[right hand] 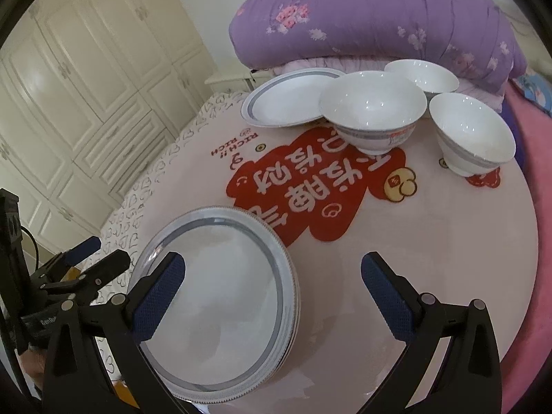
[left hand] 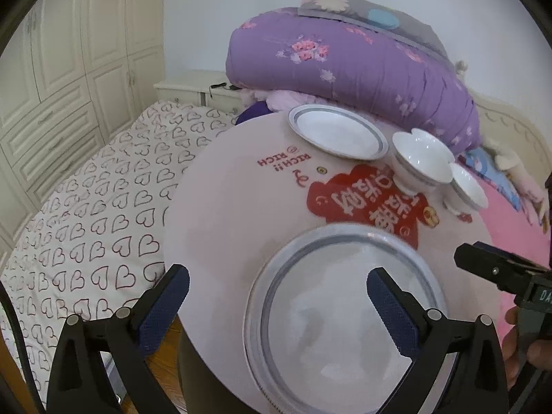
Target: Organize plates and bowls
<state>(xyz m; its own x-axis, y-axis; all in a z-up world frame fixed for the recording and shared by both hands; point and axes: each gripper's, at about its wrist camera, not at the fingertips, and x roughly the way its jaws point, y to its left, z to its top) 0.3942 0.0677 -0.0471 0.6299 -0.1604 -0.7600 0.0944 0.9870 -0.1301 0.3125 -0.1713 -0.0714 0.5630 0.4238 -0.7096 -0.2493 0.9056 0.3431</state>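
Note:
A stack of white plates with grey rim bands (left hand: 345,317) (right hand: 220,286) lies at the near edge of a round pink table (left hand: 234,214) (right hand: 431,258). My left gripper (left hand: 278,272) hovers open over it, one finger above the plates and the other past the table edge. My right gripper (right hand: 273,258) is open too, straddling the stack's right rim with nothing gripped. At the far side lie a single plate (left hand: 338,136) (right hand: 286,100) and white bowls (left hand: 422,158) (left hand: 469,189) (right hand: 372,107) (right hand: 421,72) (right hand: 472,127).
A bed with a heart-print sheet (left hand: 96,214) lies left of the table. A rolled purple quilt (left hand: 345,58) (right hand: 379,17) rises just behind the bowls. Pink bedding (right hand: 531,241) borders the right side. White wardrobes (right hand: 86,86) stand at the back left.

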